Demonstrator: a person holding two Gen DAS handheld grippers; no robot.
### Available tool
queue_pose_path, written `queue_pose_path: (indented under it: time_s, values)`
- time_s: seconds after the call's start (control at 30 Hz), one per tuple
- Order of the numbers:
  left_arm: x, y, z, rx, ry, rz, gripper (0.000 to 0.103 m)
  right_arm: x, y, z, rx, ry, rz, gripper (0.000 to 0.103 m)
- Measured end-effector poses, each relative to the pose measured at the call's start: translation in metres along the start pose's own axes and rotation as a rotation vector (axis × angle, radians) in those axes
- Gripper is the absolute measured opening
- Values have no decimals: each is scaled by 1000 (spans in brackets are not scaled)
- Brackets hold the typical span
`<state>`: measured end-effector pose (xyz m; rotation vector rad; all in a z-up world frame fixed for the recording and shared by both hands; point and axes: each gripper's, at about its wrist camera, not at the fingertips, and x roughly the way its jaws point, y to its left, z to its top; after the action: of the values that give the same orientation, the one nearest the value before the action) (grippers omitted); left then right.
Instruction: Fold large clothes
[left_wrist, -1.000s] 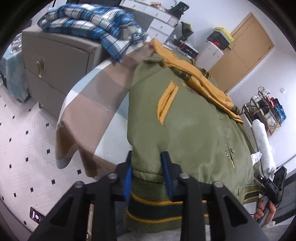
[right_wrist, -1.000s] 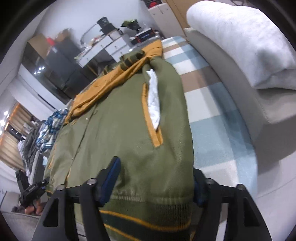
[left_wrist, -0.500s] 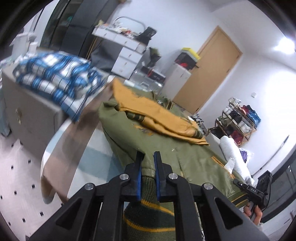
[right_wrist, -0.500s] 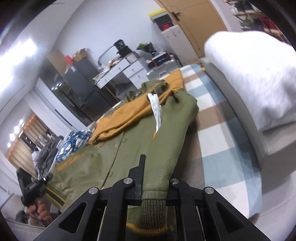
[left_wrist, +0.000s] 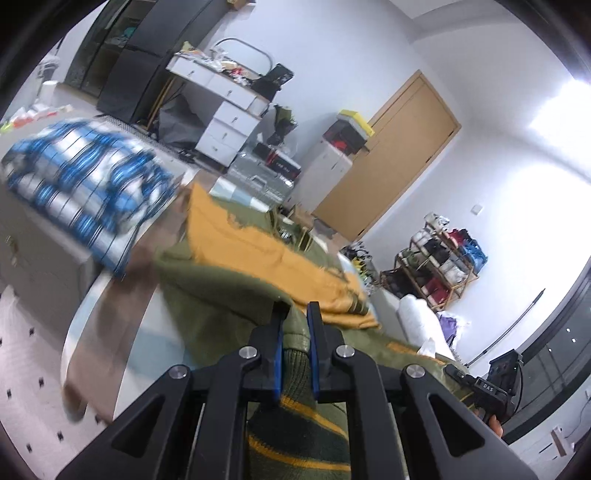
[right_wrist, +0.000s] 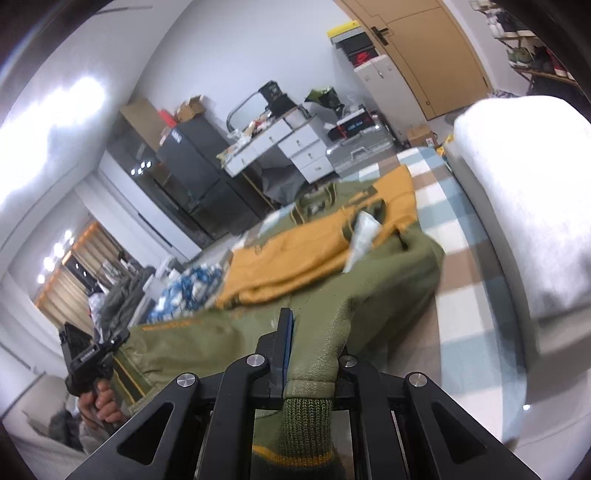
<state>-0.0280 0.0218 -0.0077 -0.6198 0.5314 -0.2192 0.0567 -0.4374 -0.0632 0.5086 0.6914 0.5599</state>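
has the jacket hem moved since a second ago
Yes. The jacket hem, pinched in the left claw, has lifted off the checked bedspread, rising toward the wooden door.

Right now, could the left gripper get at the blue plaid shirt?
Probably not yet: the left gripper is shut on the green jacket's hem. The plaid shirt lies apart on the cabinet; it would have to let go first.

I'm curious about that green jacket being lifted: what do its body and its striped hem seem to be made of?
The green jacket body looks like faux leather or coated fabric: matte, with a fine pebbled grain near the right gripper. The striped hem, pinched in the left gripper, is ribbed knit; the stitches show. The mustard sleeves look like softer cloth, but are blurred.
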Motion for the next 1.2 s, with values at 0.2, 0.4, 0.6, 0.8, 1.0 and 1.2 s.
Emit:
queue_pose_path:
  time_s: [0.2, 0.4, 0.6, 0.8, 1.0, 1.2]
  values:
    - [51, -6, 66, 68, -25, -21, 6, 31, 1, 73, 71, -74, -32, 8]
    - [133, 21, 137, 49, -20, 24, 6, 102, -46, 170, 279, -120, -106, 8]
    - [215, 52, 180, -12, -14, 124, 25, 221, -113, 250, 453, -38, -163, 54]
    - [225, 78, 147, 36, 17, 337, 59, 240, -126, 227, 354, 38, -335, 57]
    - [230, 81, 67, 179, 251, 404, 59, 231, -103, 164, 24, 171, -576, 69]
    - [249, 92, 44, 226, 322, 487, 47, 248, -117, 131, -42, 229, -601, 71]
